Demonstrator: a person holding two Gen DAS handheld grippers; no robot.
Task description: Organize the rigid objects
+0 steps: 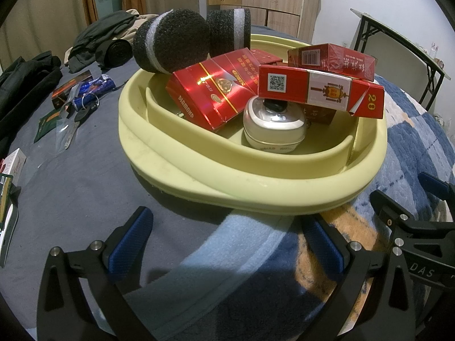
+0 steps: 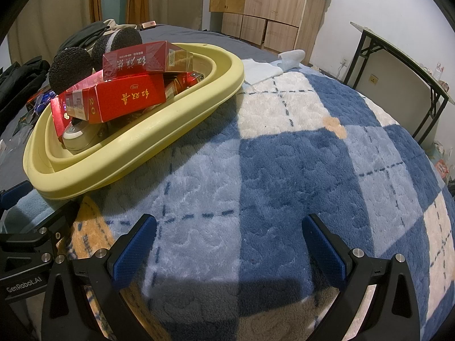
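A pale yellow basin point(image 1: 182, 156) point(image 2: 176, 113) rests on the bed. Inside lie several red cigarette boxes point(image 1: 216, 91) point(image 2: 128, 96), a white rounded case point(image 1: 273, 128) point(image 2: 78, 137) and two black foam rollers point(image 1: 170, 42) point(image 2: 71, 66). My left gripper point(image 1: 227, 227) hangs open just short of the basin's near rim, nothing between its fingers. My right gripper point(image 2: 229, 231) stands open over the blue checked blanket point(image 2: 284, 156), to the right of the basin, holding nothing. Its black frame point(image 1: 412, 221) shows at the right edge of the left wrist view.
Left of the basin on the grey sheet lie a dark box point(image 1: 71, 88), a blue wrapper with keys point(image 1: 91, 96), a green packet point(image 1: 47, 122) and a white box point(image 1: 14, 162). Dark clothes point(image 1: 99, 37) are heaped behind. A folding table point(image 2: 398, 65) stands at the right.
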